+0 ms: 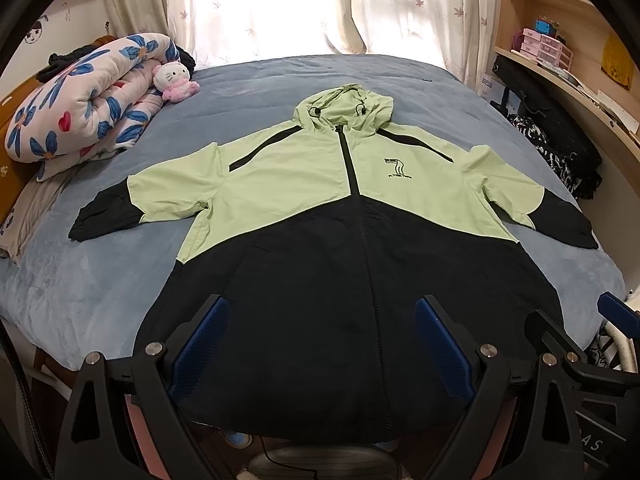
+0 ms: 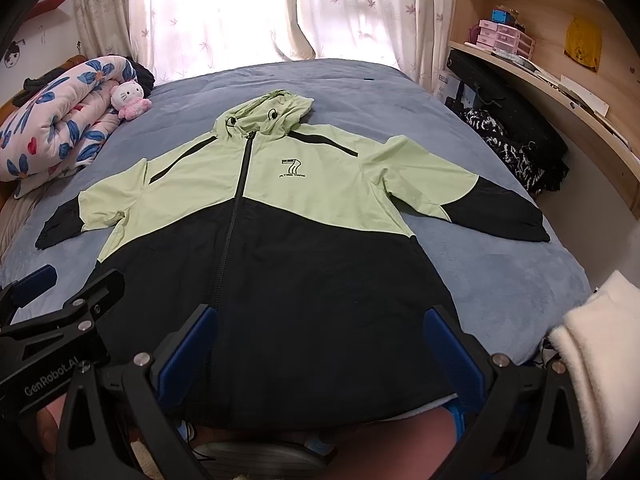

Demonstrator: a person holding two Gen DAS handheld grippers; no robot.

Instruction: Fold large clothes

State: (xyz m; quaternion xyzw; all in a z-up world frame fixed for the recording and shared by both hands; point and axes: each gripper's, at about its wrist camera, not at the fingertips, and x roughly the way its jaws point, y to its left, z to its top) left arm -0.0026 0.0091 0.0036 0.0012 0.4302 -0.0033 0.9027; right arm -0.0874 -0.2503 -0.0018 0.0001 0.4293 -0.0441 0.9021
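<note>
Left wrist view: floral quilt (image 1: 86, 100) rolled at the far left of the bed (image 1: 100, 276), a pink-and-white plush cat (image 1: 175, 80) resting against it. Jacket (image 1: 320, 200) spread flat, front up and zipped, on the blue cover; hood (image 1: 347, 106) toward the far side by the curtains (image 1: 280, 4), both sleeves out to left and right, black cuffs at their ends. Left gripper (image 1: 322, 340) hovers over the jacket's near black hem, jaws wide apart, holding nothing; zipper line runs between the two blue pads (image 1: 200, 344). Part of the other gripper shows at the right edge. Wooden shelves (image 1: 560, 32) on the right wall. Right wrist view: same jacket (image 2: 280, 208), hem nearest. Right gripper (image 2: 320, 348) also spread wide and empty, black hem cloth lying between the pads (image 2: 188, 350), zipper just left of centre. Left gripper (image 2: 52, 320) body visible at near left. A white fleecy sleeve (image 2: 596, 360) at near right.
</note>
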